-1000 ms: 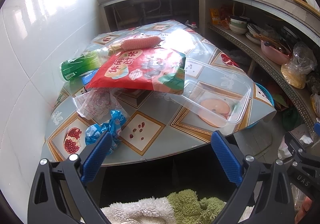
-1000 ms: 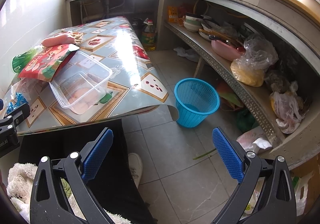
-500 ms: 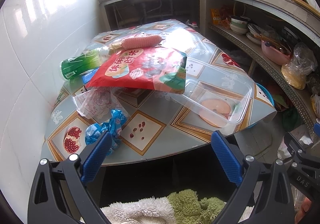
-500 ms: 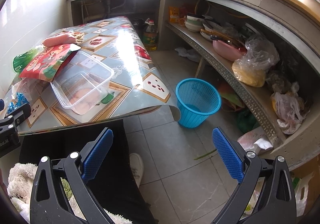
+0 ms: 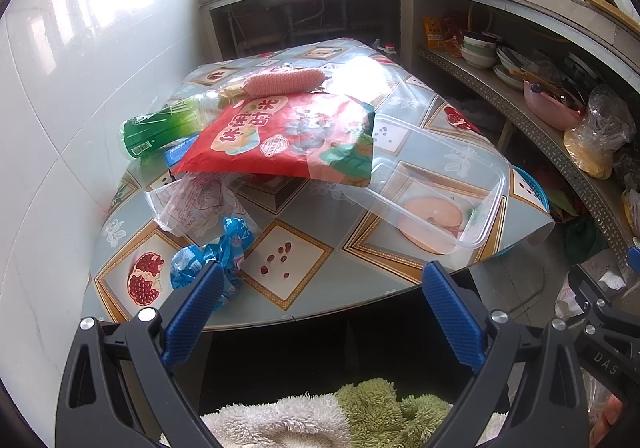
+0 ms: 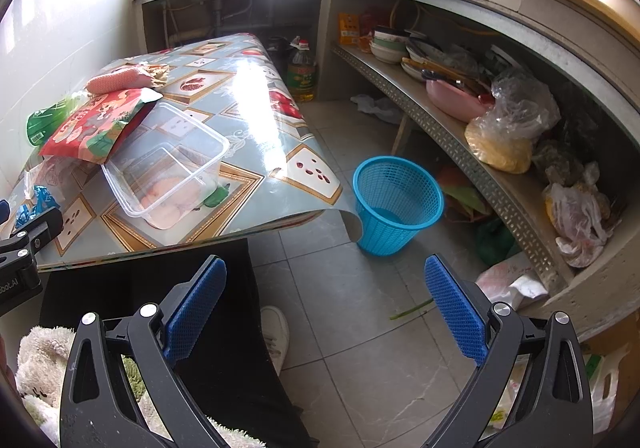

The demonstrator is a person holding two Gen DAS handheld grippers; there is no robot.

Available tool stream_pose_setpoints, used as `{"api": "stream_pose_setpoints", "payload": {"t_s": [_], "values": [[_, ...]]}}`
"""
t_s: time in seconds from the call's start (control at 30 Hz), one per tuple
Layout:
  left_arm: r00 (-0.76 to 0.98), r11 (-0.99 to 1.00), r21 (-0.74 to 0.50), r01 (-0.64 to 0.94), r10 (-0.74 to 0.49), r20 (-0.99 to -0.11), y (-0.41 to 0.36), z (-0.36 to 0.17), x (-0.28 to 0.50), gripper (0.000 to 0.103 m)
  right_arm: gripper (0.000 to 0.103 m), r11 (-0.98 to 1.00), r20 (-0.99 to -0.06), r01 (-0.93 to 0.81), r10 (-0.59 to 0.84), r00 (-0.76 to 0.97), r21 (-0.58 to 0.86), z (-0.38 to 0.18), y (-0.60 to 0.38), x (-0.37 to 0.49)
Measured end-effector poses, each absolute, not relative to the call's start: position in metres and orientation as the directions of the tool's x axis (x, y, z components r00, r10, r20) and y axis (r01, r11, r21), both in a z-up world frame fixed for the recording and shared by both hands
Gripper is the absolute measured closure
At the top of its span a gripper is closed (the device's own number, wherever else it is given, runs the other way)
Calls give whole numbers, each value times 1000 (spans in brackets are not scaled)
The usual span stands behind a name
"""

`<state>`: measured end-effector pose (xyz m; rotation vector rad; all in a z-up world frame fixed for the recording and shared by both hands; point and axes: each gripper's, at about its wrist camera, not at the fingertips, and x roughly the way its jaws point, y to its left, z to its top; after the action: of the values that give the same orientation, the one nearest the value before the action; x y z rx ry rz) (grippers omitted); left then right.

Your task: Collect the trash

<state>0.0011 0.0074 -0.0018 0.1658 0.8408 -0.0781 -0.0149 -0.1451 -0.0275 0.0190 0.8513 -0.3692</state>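
Note:
Trash lies on the patterned table (image 5: 304, 252): a crumpled blue wrapper (image 5: 216, 252), a clear plastic bag (image 5: 192, 203), a red snack bag (image 5: 288, 135), a green bottle (image 5: 160, 127), a pink sausage-shaped pack (image 5: 284, 81) and a clear plastic box (image 5: 436, 183). My left gripper (image 5: 320, 296) is open and empty at the table's near edge, its left finger just in front of the blue wrapper. My right gripper (image 6: 324, 288) is open and empty, low over the floor. A blue mesh trash basket (image 6: 396, 203) stands on the floor beside the table (image 6: 248, 151).
A white tiled wall (image 5: 48, 107) runs along the table's left. A curved shelf (image 6: 460, 135) with bowls and plastic bags is on the right under a counter. An oil bottle (image 6: 302, 71) stands on the floor at the back. My legs and a shoe (image 6: 276, 332) are below.
Both views have shifted only slightly; the left gripper has edged a little toward the table. Both grippers stay open and nothing on the table has moved.

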Motion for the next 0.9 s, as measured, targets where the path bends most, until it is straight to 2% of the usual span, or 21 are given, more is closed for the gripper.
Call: {"api": "stream_pose_setpoints", "payload": {"t_s": [0.9], "values": [[658,985,111,131,-3,-753,15,-10,-1,6,8,936,-740,326,-310,597,-128,-30,-141,-14]]}}
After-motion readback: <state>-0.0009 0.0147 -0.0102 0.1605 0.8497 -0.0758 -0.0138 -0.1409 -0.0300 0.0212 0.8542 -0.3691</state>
